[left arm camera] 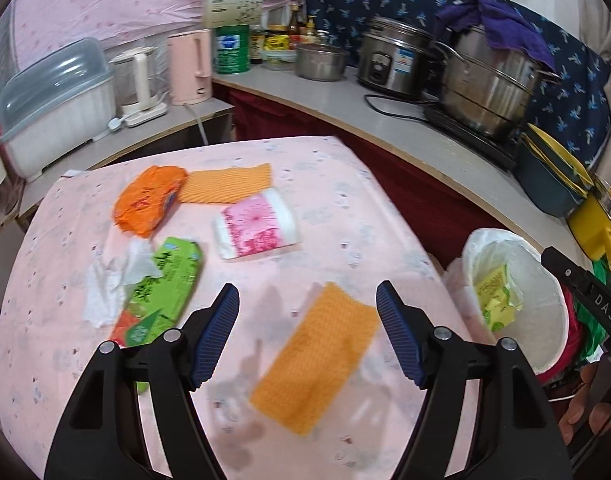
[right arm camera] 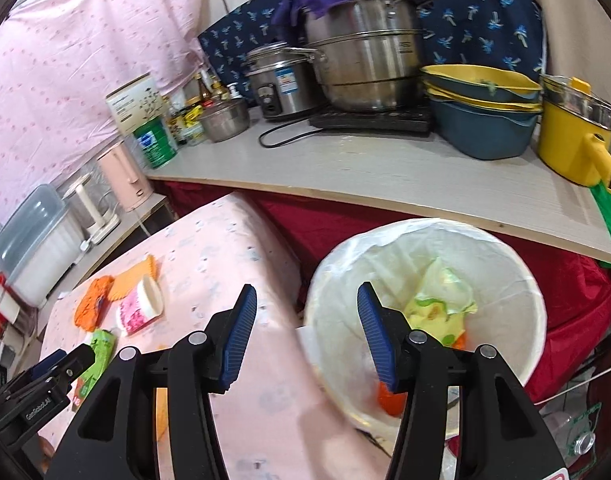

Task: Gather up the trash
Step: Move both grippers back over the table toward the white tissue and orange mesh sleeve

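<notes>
Trash litters my pink table (left arm camera: 345, 184) — green packet (left arm camera: 161, 292) leftmost, orange net sheet (left arm camera: 317, 360) under my left tongs (left arm camera: 307, 300), spread wide, empty; my right tongs (right arm camera: 305, 300) — parted, empty — over the lined bin (right arm camera: 517, 280).

A pink-clothed table (left arm camera: 345, 208) bears orange wrappers (left arm camera: 149, 200), green packet (left arm camera: 165, 284), pink-white packet (left arm camera: 257, 228), crumpled tissue (left arm camera: 105, 288).

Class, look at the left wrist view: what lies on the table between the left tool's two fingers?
An orange mesh sheet lies flat on the pink tablecloth between the left tool's fingers, untouched; the left wrist view shows it.
</notes>
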`<action>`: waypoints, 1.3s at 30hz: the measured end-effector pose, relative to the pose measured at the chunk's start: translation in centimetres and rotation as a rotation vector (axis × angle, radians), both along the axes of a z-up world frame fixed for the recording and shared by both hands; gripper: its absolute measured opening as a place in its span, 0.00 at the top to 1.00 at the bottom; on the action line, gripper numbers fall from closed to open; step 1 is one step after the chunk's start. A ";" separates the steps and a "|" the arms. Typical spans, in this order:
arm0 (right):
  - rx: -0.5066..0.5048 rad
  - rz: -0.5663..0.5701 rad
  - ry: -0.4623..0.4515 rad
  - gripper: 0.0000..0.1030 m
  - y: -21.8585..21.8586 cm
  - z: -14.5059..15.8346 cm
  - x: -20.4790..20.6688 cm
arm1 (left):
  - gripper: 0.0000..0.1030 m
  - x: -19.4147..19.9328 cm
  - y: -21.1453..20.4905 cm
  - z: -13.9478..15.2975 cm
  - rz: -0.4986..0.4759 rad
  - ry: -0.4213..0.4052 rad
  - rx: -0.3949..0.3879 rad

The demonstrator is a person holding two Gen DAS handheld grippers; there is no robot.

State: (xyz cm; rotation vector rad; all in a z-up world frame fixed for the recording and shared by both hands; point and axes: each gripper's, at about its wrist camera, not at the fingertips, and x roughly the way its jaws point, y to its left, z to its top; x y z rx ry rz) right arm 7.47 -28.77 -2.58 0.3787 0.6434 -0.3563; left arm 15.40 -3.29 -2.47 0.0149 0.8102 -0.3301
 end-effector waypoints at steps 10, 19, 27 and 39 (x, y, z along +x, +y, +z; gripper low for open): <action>-0.013 0.131 0.021 0.50 7.0 -0.1 3.1 | 0.35 1.1 7.9 -0.6 0.133 0.018 -0.011; -0.019 0.216 0.045 0.49 12.3 -0.9 5.1 | 0.35 2.2 14.2 -2.0 0.243 0.057 -0.024; -0.022 0.273 0.079 0.49 15.7 -2.3 7.1 | 0.30 3.6 17.6 -3.5 0.300 0.096 -0.036; -0.012 0.321 0.137 0.49 18.3 -5.3 10.1 | 0.30 7.2 20.5 -6.7 0.350 0.180 -0.079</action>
